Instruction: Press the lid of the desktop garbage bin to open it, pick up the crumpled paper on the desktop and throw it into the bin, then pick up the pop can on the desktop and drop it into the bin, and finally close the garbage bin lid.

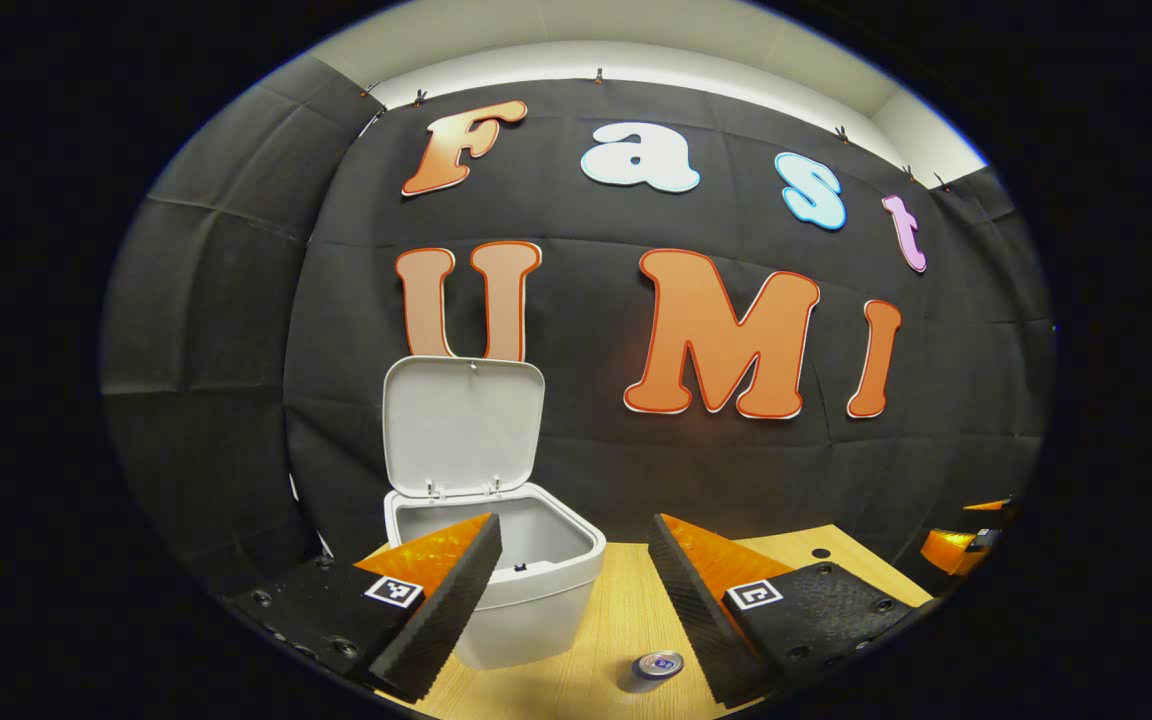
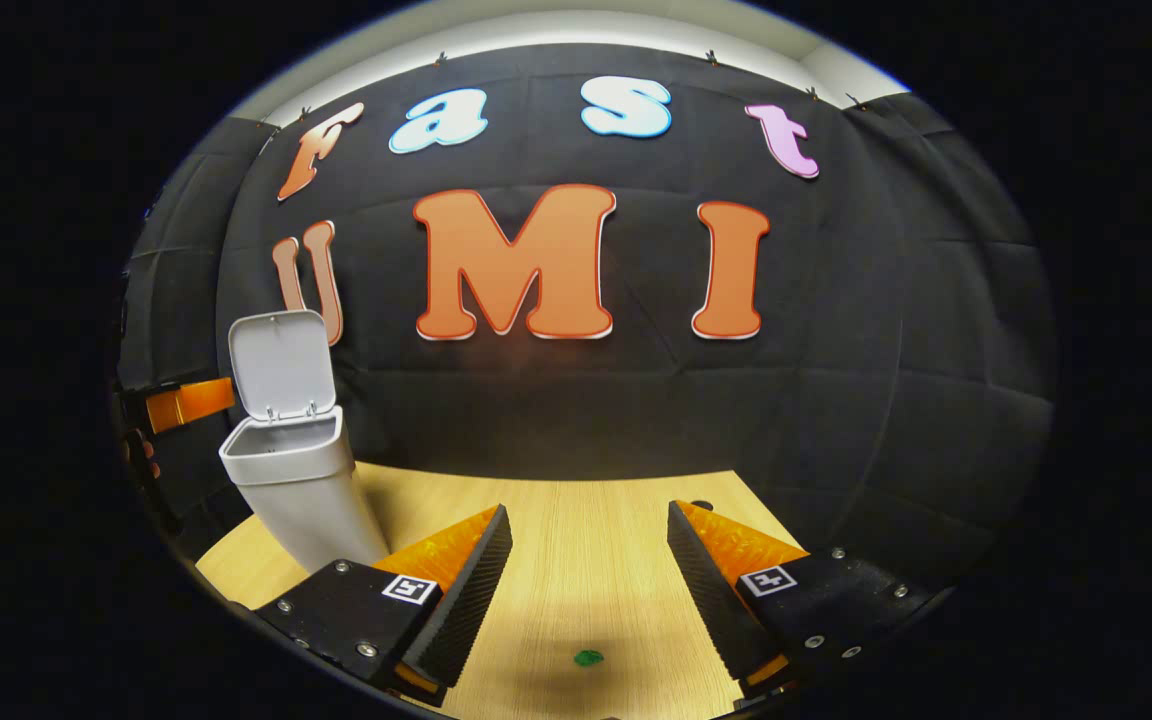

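Both tongs, left (image 1: 574, 590) and right (image 2: 588, 590), are held spread and empty. The bin (image 1: 526, 590) is found at 11 o'clock, lid (image 1: 463, 425) raised; the pop can (image 1: 658, 668) is stood on the worktop (image 1: 616, 610) at 5 o'clock.

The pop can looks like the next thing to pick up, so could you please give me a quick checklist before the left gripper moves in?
1. Bin lid open, standing upright: ok.
2. Pop can on the desktop, between the left gripper fingers' line: ok.
3. Left gripper open and empty: ok.
4. Right gripper open and empty: ok.
5. Crumpled paper already in the bin: cannot tell.
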The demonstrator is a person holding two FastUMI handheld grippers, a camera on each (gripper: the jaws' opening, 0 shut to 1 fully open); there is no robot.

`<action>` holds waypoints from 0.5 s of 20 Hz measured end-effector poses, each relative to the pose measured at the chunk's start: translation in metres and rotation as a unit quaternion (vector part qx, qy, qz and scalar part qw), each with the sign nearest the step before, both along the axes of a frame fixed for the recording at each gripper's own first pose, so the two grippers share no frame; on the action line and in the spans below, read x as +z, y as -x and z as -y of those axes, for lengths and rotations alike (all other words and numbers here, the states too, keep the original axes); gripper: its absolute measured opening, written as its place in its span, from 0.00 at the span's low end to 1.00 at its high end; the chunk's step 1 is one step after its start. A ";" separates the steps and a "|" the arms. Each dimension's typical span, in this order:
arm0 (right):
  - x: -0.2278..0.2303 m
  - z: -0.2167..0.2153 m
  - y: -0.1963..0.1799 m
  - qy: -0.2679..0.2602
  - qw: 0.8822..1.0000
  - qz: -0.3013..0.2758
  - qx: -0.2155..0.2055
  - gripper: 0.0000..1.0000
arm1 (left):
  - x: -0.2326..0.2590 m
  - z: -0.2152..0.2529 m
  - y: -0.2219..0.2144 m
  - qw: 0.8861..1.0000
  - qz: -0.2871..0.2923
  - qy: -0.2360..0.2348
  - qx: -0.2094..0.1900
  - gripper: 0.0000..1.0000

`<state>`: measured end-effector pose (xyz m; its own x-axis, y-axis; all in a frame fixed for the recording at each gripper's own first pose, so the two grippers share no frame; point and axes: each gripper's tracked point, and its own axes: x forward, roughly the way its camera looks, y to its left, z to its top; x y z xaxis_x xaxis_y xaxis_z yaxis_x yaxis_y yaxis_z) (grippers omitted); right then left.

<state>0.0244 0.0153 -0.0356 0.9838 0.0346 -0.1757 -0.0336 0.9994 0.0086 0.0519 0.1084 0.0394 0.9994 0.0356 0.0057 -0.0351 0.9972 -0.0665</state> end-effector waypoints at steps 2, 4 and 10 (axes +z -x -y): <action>-0.027 0.007 -0.004 0.004 1.000 -0.028 -0.005 0.94 | -0.007 0.001 -0.003 1.000 -0.006 -0.004 -0.005 0.94; -0.057 0.014 -0.006 -0.003 0.998 -0.058 -0.011 0.94 | -0.016 0.001 -0.004 1.000 -0.015 -0.013 -0.009 0.94; -0.183 0.022 -0.015 -0.001 0.981 -0.193 -0.014 0.95 | -0.033 0.006 -0.009 0.999 -0.038 -0.018 -0.029 0.94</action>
